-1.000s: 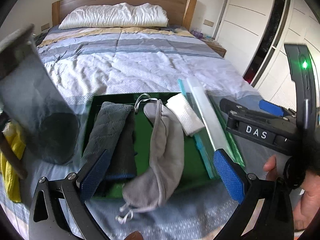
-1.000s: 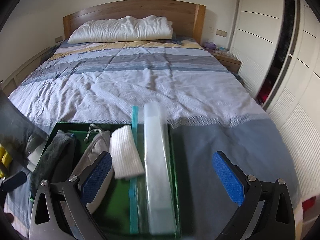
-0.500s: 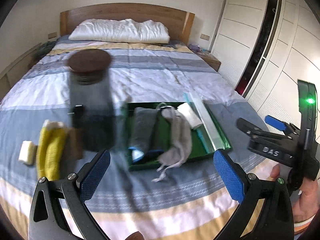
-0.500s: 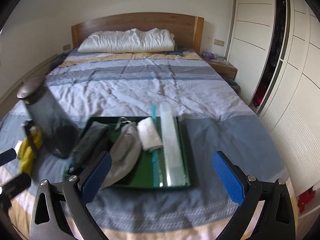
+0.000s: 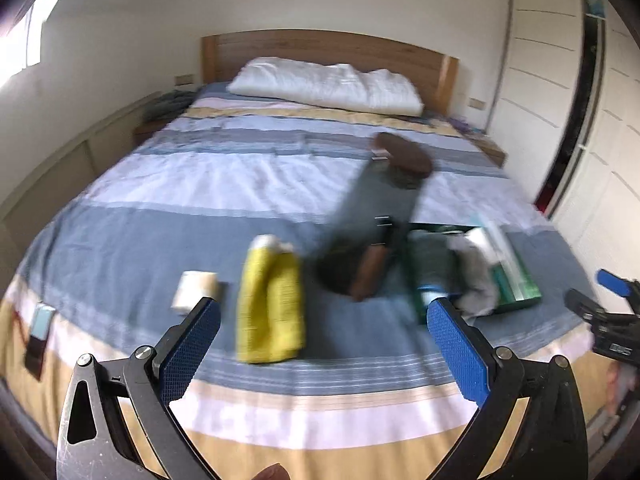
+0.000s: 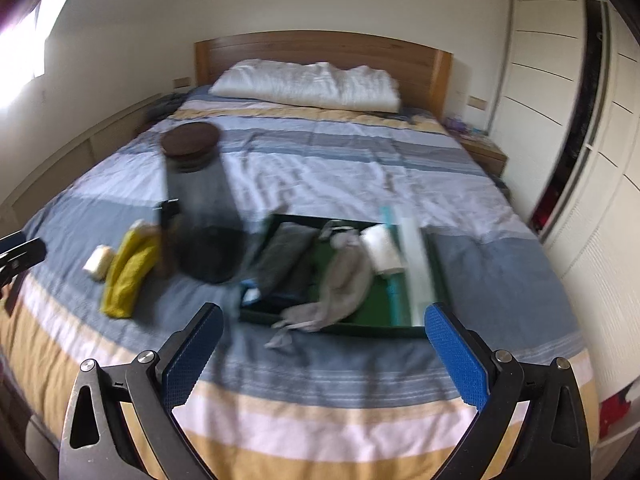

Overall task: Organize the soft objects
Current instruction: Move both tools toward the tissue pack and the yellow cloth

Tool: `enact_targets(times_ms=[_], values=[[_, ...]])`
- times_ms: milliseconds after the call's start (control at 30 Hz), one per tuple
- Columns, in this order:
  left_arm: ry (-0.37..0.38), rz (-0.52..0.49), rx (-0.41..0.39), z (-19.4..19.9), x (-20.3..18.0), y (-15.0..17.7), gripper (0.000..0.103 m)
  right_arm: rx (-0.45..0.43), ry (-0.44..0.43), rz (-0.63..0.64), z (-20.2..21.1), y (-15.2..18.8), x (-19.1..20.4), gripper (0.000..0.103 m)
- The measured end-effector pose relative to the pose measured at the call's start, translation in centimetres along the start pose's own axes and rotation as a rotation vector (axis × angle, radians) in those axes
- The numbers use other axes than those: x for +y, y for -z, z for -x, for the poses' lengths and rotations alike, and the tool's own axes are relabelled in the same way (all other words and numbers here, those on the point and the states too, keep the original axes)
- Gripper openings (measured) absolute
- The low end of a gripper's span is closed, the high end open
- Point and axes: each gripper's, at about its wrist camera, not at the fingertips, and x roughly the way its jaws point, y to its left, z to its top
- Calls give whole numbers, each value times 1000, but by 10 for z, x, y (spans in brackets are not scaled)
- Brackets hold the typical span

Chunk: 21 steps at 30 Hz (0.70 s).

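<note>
A green tray (image 6: pixel 433 254) lies on the striped bed and holds a dark grey cloth (image 6: pixel 280 262), a light grey pouch (image 6: pixel 344 284), a white rolled cloth (image 6: pixel 384 250) and a long clear box (image 6: pixel 414 264). Left of the tray lie a yellow cloth (image 5: pixel 270 300) (image 6: pixel 126 276) and a small white roll (image 5: pixel 194 290) (image 6: pixel 97 266). My left gripper (image 5: pixel 324 354) hangs open above the bed's foot, in front of the yellow cloth. My right gripper (image 6: pixel 324 356) is open too, in front of the tray. Both hold nothing.
A tall grey jar (image 6: pixel 202 204) (image 5: pixel 372 216) with a brown lid stands between the yellow cloth and the tray. A white pillow (image 6: pixel 308 84) lies at the wooden headboard. White wardrobe doors (image 6: pixel 560 100) line the right side. A small phone-like object (image 5: pixel 40 324) rests at the bed's left edge.
Both grippers have pulled back and up from the tray toward the foot of the bed. The left one has also swung left, bringing the yellow cloth and white roll into its centre.
</note>
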Motion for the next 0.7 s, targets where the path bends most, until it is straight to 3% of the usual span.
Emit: enact_targets(times_ms=[333,467,700], values=[[-165,90,26,-11,116,23,101,25,-162,76,-1,6,93,103],[-188,98,62,-26,141,34,101,60,-213,83,-22,9,119,103],[-158,51,141,-73,153,42,101,117,-261,122,-69,-2,171,103]])
